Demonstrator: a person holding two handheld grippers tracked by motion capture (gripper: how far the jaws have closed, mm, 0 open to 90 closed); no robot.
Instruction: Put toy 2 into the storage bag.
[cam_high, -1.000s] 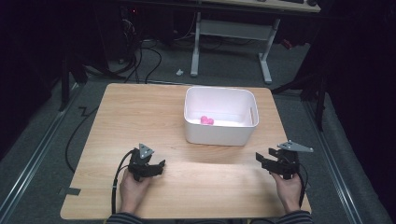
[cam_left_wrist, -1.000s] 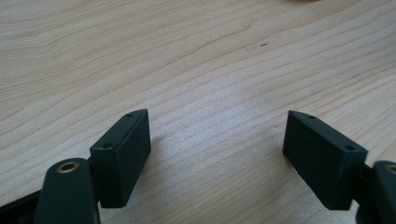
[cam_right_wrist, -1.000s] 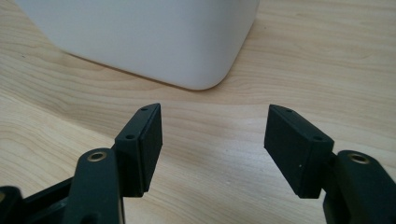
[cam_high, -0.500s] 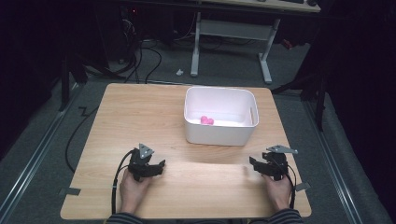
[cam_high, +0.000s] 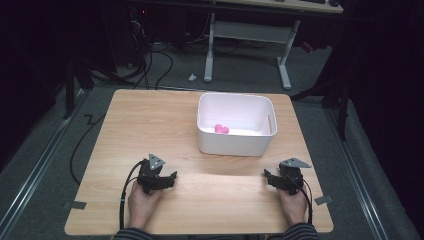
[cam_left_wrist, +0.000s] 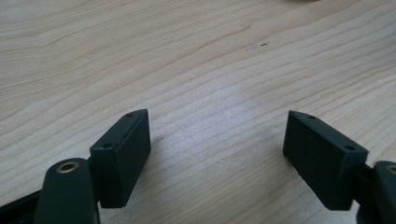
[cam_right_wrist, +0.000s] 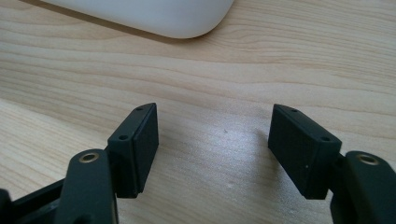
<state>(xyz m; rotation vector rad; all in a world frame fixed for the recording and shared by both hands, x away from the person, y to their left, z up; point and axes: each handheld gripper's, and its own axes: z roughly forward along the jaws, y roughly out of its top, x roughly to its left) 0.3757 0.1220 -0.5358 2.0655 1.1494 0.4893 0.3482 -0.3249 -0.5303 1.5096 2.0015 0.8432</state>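
A white bin stands on the wooden table, right of centre toward the back. A small pink object lies on the bin's floor. My left gripper rests near the front left of the table, held by a hand, its jaws wide apart over bare wood. Near the front right, my right gripper is held low by the other hand, open and holding nothing. A rounded corner of the white bin shows at the top of the right gripper view.
Cables trail from each gripper toward the front edge. Beyond the table's far edge stands a desk frame with white legs, with tangled cords on the floor. Metal floor rails run along both sides.
My right gripper has moved left and slightly down toward the table, away from the right edge. The left gripper and the bin have stayed put.
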